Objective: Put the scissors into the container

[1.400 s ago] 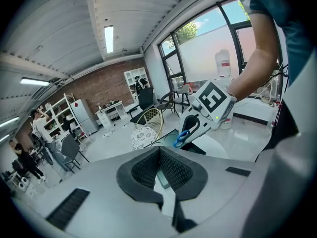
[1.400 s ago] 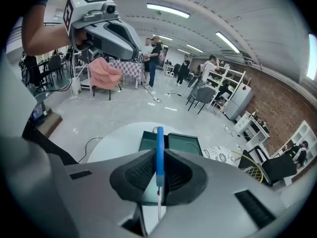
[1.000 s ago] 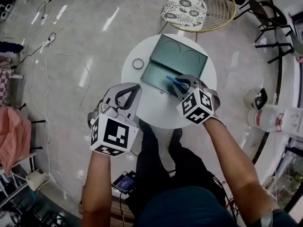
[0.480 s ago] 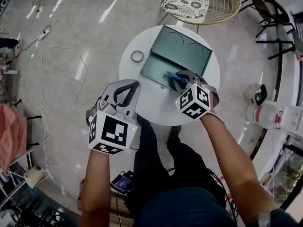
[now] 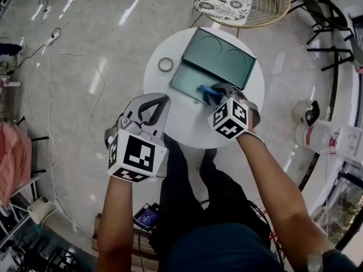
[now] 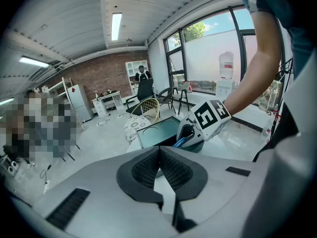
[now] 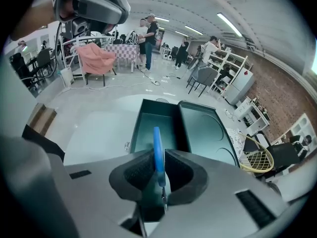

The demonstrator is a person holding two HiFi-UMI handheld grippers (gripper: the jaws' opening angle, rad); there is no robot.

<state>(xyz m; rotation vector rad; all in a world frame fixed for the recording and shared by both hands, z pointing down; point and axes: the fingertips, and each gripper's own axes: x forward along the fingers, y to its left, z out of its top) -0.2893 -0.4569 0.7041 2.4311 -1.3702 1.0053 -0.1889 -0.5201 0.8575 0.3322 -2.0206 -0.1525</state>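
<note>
A dark green container (image 5: 194, 81) lies open on the round white table (image 5: 187, 126), with its lid (image 5: 220, 58) folded back behind it. My right gripper (image 5: 215, 93) hovers at the container's near right edge, shut on the blue-handled scissors (image 5: 206, 89). In the right gripper view the blue handle (image 7: 157, 145) stands upright between the pads, above the container's tray (image 7: 148, 128). Over the table's front left edge, my left gripper (image 5: 164, 101) is shut with nothing in it. The left gripper view shows its pads (image 6: 148, 168) meeting, with the right gripper (image 6: 184, 134) and the container (image 6: 154, 131) beyond.
A small tape ring (image 5: 165, 64) lies on the table left of the container. A patterned cushion (image 5: 223, 0) rests on a wire chair behind the table. Cables (image 5: 62, 52) trail over the glossy floor at left. People and furniture stand far off in the right gripper view.
The right gripper has edged slightly toward the container with the scissors still held. The left gripper has barely moved.
</note>
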